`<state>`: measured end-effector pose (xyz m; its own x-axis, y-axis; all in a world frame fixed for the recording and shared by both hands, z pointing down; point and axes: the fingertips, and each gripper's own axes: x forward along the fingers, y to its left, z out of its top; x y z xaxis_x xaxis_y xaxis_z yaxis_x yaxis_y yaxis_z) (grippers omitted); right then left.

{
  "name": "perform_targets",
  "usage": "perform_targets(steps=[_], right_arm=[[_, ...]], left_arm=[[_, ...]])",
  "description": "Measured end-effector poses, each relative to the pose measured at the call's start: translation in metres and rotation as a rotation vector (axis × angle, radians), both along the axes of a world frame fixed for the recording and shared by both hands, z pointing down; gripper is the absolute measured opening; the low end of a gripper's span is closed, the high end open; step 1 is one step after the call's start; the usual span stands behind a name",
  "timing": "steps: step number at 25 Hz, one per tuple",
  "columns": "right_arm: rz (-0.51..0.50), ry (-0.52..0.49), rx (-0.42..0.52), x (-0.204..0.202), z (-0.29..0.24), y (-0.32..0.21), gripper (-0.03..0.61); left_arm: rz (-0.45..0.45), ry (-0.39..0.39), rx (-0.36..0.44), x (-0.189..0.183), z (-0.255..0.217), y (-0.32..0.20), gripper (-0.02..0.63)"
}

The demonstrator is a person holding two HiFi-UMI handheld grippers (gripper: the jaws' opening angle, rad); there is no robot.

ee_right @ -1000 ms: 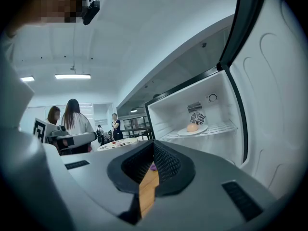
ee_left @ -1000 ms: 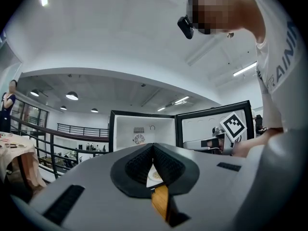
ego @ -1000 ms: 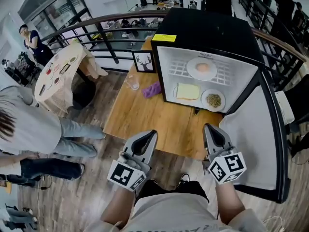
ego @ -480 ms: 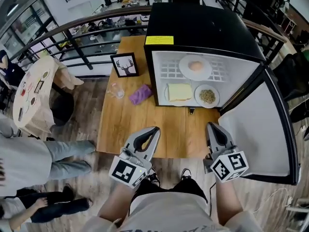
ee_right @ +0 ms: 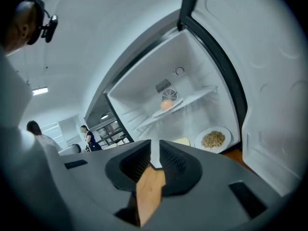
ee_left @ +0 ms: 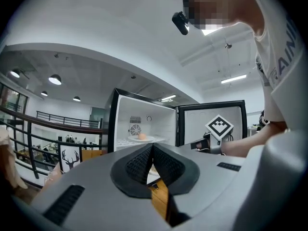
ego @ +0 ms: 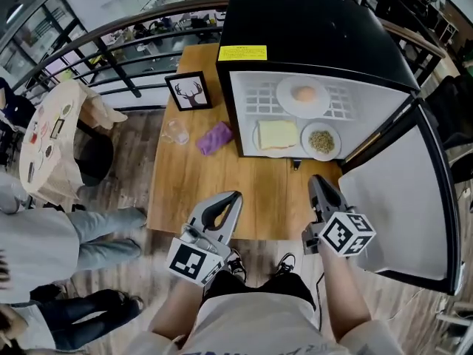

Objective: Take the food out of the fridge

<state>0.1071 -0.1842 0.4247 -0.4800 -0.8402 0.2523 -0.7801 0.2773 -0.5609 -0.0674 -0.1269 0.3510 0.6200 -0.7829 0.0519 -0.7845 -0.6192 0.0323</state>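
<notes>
**State of grippers.** The left gripper point(ego: 233, 197) was closed: its jaws met at the tips and held nothing. The right gripper point(ego: 317, 181) was all but closed, with only a thin slit between its jaws and nothing in it. Both were held over the near edge of the wooden table point(ego: 211, 191), clear of all food.

**Fridge.** The black mini fridge point(ego: 310, 35) stood on the table straight ahead of the right gripper, with its door point(ego: 399, 220) swung open to that gripper's right.

**Food.** All three plates were inside the fridge.
- On the wire shelf, above and ahead of the right gripper: a white plate point(ego: 303, 95) with one round, pale orange item.
- On the fridge floor, directly ahead of the right gripper: a plate of grain point(ego: 321, 140).
- Just left of it: a plate with a yellow square slice point(ego: 277, 134).

**Other items.** Ahead of the left gripper lay a purple cloth point(ego: 214, 137), with a clear glass point(ego: 176, 132) to its left and a framed deer picture point(ego: 188, 91) farther off.
</notes>
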Motion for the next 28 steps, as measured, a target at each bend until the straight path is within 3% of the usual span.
perform_targets(steps=[2, 9, 13, 22, 28], right_arm=[[0.015, -0.067, -0.086, -0.004, 0.021, -0.013, 0.11], [0.097, -0.367, -0.288, -0.021, 0.086, -0.054, 0.11], [0.166, -0.518, -0.372, -0.025, 0.115, -0.073, 0.11], [0.248, -0.662, -0.508, -0.04, 0.182, -0.107, 0.11], [0.274, -0.709, -0.552, -0.049, 0.194, -0.113, 0.11]], left_arm=[[-0.011, -0.022, -0.008, -0.002, 0.004, 0.0, 0.009], [-0.034, -0.031, -0.038, -0.013, 0.028, -0.015, 0.009], [-0.036, 0.004, -0.101, -0.013, 0.034, -0.021, 0.009], [-0.041, 0.006, -0.155, -0.027, 0.063, -0.037, 0.009], [-0.045, 0.008, -0.184, -0.033, 0.069, -0.033, 0.009]])
